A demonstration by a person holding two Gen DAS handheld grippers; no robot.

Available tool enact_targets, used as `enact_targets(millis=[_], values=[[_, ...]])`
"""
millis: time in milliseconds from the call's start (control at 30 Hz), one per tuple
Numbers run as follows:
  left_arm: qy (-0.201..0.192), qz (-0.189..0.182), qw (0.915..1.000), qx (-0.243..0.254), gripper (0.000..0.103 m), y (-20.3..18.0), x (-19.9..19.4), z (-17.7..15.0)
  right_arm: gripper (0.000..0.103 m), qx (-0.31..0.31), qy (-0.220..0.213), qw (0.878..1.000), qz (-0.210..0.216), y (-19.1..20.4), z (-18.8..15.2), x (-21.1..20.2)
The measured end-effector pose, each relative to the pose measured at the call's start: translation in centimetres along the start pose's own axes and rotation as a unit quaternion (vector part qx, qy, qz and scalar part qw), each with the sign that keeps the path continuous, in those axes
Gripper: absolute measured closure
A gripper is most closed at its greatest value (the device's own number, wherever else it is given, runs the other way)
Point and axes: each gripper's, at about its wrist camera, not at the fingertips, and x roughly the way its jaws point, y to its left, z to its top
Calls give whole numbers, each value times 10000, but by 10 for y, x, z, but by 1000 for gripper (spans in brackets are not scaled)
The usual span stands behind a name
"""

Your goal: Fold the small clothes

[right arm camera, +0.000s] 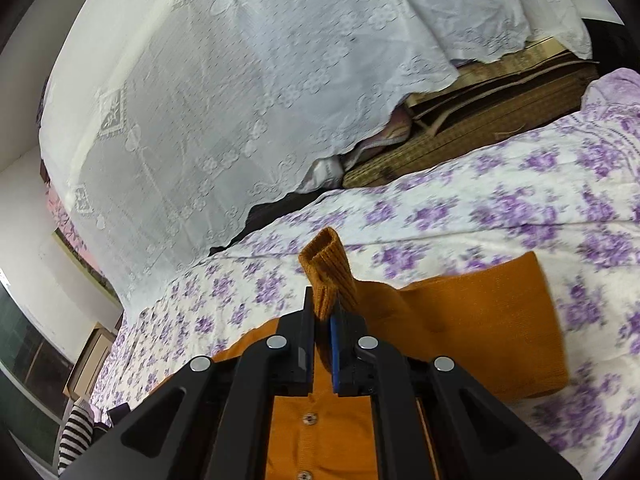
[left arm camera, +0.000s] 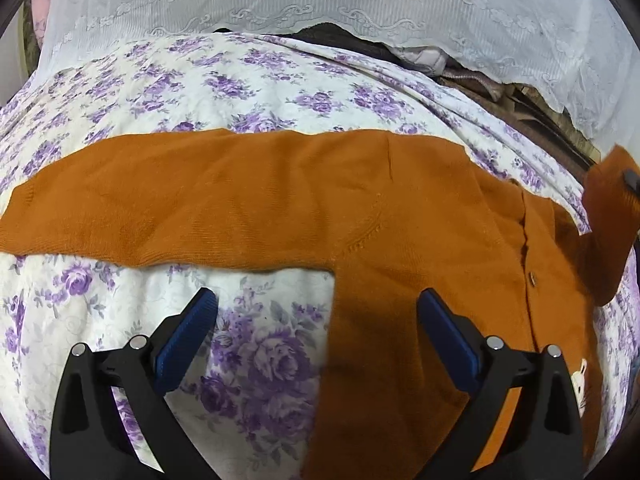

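Observation:
An orange knitted cardigan (left arm camera: 280,204) lies on the floral bedsheet (left arm camera: 248,84), one sleeve stretched out to the left, its button placket (left arm camera: 530,272) at the right. My left gripper (left arm camera: 318,300) hovers open above the sheet and the cardigan's side edge, with nothing between its blue pads (left arm camera: 188,336). In the right wrist view my right gripper (right arm camera: 324,312) is shut on the ribbed cuff (right arm camera: 326,264) of the other sleeve (right arm camera: 480,320), lifted over the buttoned front (right arm camera: 308,420). That raised cuff (left arm camera: 612,196) also shows at the right edge of the left wrist view.
A white lace cover (left arm camera: 320,4) drapes over piled things behind the bed (right arm camera: 224,92). Woven mats and boards (right arm camera: 480,116) lie under its edge. A striped sleeve (right arm camera: 74,436) shows at the lower left, near a window and a small cabinet (right arm camera: 90,364).

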Motion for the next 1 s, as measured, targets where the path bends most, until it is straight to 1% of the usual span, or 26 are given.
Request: enact_targets(millis=[133,367,467,633,700,733,800,867,933,1000], values=[[30,-79,9999,-69,5,3,3,1,97,-77,116,9999,76,17,-7,14],[20,-32,10000,-12,5,-1,4,1,97,-272,393,9986,212,47,-24,45],[27,-43,10000,-17,5,0,5,1,97,-368,548,9976,204,57,-35,61],[34,-34,10000,-2,5,0,6,1,97,-474,825,9954,140,60,-53,85],[39,-27,10000,7,5,0,7,1,97,-529,1036,9932,66,59,-62,97],[40,-23,10000,8,5,-1,7,1,96,-520,1145,9921,30,57,-65,102],[42,-22,10000,5,5,-1,7,1,93,-503,1587,9860,-42,51,-77,121],[46,-29,10000,-5,5,-1,8,1,92,-468,1825,9821,-70,46,-85,131],[48,-34,10000,-11,5,-1,8,1,90,-397,1796,9829,12,44,-84,127],[50,-43,10000,-15,5,-1,8,1,88,-350,1722,9842,232,46,-77,113]])
